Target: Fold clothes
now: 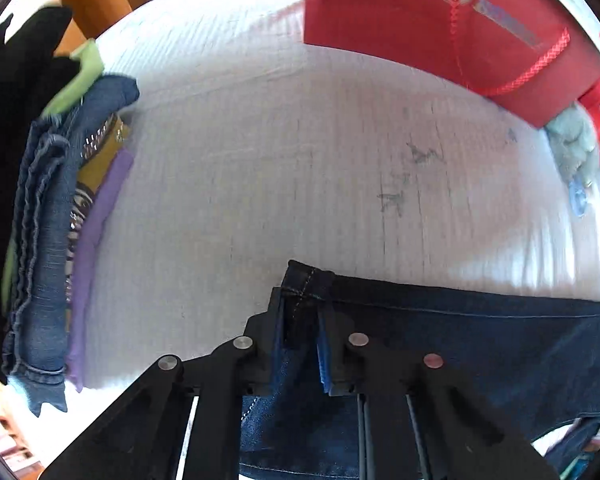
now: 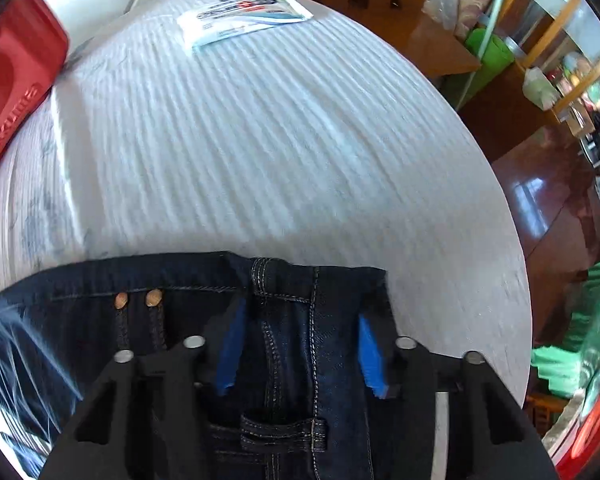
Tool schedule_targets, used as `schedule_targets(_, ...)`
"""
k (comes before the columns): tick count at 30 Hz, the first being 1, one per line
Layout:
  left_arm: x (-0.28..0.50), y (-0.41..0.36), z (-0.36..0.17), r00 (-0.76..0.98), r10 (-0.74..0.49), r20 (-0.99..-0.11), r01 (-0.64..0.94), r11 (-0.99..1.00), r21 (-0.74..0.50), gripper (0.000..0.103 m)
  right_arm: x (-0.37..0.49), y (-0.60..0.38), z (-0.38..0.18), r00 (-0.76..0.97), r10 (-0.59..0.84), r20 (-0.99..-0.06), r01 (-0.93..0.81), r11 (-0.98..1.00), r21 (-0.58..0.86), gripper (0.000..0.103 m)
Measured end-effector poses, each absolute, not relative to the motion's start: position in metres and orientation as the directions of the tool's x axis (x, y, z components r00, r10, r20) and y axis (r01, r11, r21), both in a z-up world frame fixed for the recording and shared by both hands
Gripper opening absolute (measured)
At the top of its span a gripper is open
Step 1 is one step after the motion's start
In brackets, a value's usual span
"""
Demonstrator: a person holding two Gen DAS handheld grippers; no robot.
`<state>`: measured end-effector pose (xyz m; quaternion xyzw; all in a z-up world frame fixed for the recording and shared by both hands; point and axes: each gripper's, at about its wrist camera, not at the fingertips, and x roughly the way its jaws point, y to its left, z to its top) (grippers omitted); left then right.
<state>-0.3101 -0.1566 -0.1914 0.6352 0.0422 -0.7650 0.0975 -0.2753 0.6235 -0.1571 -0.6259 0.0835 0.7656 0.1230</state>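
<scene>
Dark jeans (image 1: 480, 344) lie across the bottom of both frames on a white ribbed counter (image 1: 280, 160).

In the left wrist view, the left gripper (image 1: 300, 320) sits at lower centre, its jaws drawn narrow and clamped on the stitched hem corner of the jeans, which sticks up between the blue pads (image 1: 324, 360). The rest of the denim spreads to the lower right of the frame. A pile of folded clothes (image 1: 52, 240) lies along the left edge, and a red bag (image 1: 420, 32) stands at the upper right.

In the right wrist view, the right gripper (image 2: 300, 332) is at lower centre, its jaws half wide, straddling the waistband (image 2: 284, 280) with its belt loop. Denim fills the gap between the pads, but whether they press on it I cannot tell. A white packet (image 2: 244, 16) lies at the top of the counter.
</scene>
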Motion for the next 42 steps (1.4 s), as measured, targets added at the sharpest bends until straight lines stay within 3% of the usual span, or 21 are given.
schedule_targets(3,-0.305,-0.148,-0.173,-0.217,-0.145,-0.965,0.152,-0.982,0.113,0.012,-0.267,0.614,-0.145,-0.227,0.114,-0.967,-0.257,-0.965,-0.054,0.027)
schedule_targets(8,-0.271,-0.145,-0.108,-0.396,-0.169,-0.903,0.09,-0.985,0.145,0.012,-0.227,0.612,-0.095,-0.434,0.07,-0.898,-0.216,-0.976,0.028,0.025)
schedule_targets(12,-0.217,-0.14,-0.065,-0.52,-0.238,-0.82,0.031,-0.965,0.261,0.013,-0.175,0.605,-0.051,-0.581,0.035,-0.813,-0.122,-0.992,0.044,0.022)
schedule_targets(15,-0.178,-0.138,-0.046,-0.589,-0.264,-0.764,-0.003,-0.944,0.329,0.013,-0.126,0.601,-0.037,-0.635,0.013,-0.772,-0.085,-0.995,0.053,0.02)
schedule_targets(18,-0.128,-0.142,-0.036,-0.593,-0.258,-0.762,-0.053,-0.933,0.357,0.013,-0.074,0.597,-0.036,-0.641,-0.008,-0.767,-0.072,-0.995,0.071,0.02)
schedule_targets(22,-0.06,-0.158,-0.058,-0.5,-0.17,-0.849,-0.069,-0.97,0.235,0.016,-0.01,0.592,-0.06,-0.586,-0.025,-0.81,-0.084,-0.992,0.092,0.019)
schedule_targets(27,-0.016,-0.183,-0.104,-0.377,0.071,-0.923,0.033,-0.995,-0.09,0.017,0.051,0.588,-0.114,-0.448,-0.019,-0.894,-0.135,-0.987,0.089,0.019)
schedule_targets(31,0.015,-0.179,-0.103,-0.358,0.111,-0.927,-0.013,-0.993,-0.114,0.022,0.074,0.595,-0.133,-0.384,0.01,-0.923,-0.217,-0.973,0.08,0.02)
schedule_targets(32,0.019,-0.18,-0.101,-0.355,0.114,-0.928,-0.013,-0.993,-0.117,0.022,0.079,0.598,-0.13,-0.395,0.003,-0.919,-0.239,-0.966,0.099,0.023)
schedule_targets(34,0.023,-0.189,-0.09,-0.377,0.124,-0.918,0.014,-0.99,-0.14,0.025,0.085,0.603,-0.122,-0.428,-0.004,-0.904,-0.274,-0.952,0.134,0.043)
schedule_targets(35,0.024,-0.195,-0.085,-0.395,0.127,-0.91,0.034,-0.988,-0.152,0.032,0.086,0.604,-0.117,-0.449,-0.001,-0.894,-0.288,-0.946,0.145,0.057)
schedule_targets(36,0.025,-0.201,-0.079,-0.412,0.129,-0.902,0.053,-0.985,-0.165,0.046,0.087,0.605,-0.112,-0.469,0.003,-0.883,-0.302,-0.94,0.157,0.059)
schedule_targets(38,0.017,-0.208,-0.081,-0.418,0.119,-0.901,0.077,-0.983,-0.166,0.061,0.082,0.604,-0.105,-0.49,-0.003,-0.872,-0.308,-0.935,0.176,0.059)
schedule_targets(42,-0.012,-0.208,-0.104,-0.368,0.044,-0.929,0.107,-0.99,-0.089,0.062,0.068,0.599,-0.102,-0.482,-0.021,-0.876,-0.315,-0.929,0.195,0.062)
